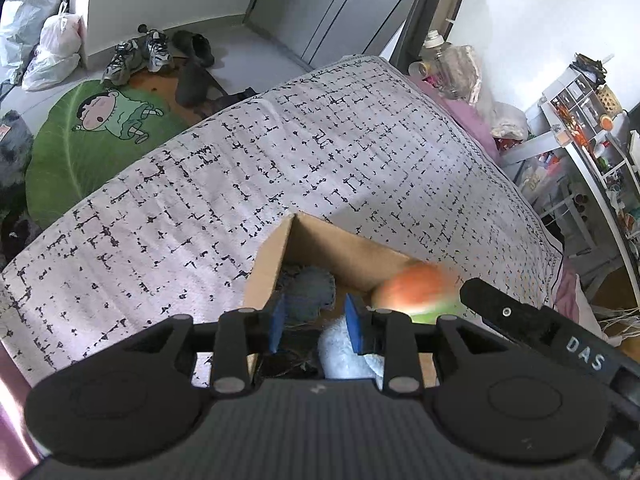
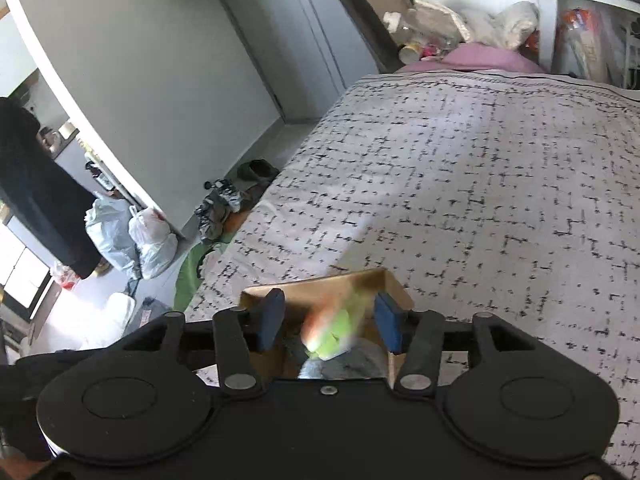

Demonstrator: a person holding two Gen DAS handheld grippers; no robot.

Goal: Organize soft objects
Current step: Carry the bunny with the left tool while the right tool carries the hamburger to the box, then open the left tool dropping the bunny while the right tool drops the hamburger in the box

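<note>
Nearest in the left wrist view, the left gripper (image 1: pixel 316 326) hangs over the open brown cardboard box (image 1: pixel 264 268), its blue-padded jaws apart and holding nothing. Inside the box lie a pale blue fluffy cloth (image 1: pixel 340 354) just below the right pad and a grey-blue knitted piece (image 1: pixel 310 290) farther in. A blurred orange-and-green soft toy (image 1: pixel 416 290) sits at the box's right edge, to the right of these jaws. In the right wrist view, the right gripper (image 2: pixel 330 322) has its jaws spread wide, with the same toy (image 2: pixel 332 334) between the pads, touching neither. The box rests on a white bedspread with black dashes (image 1: pixel 280 168); beyond, a green cartoon floor mat (image 1: pixel 100 136).
</note>
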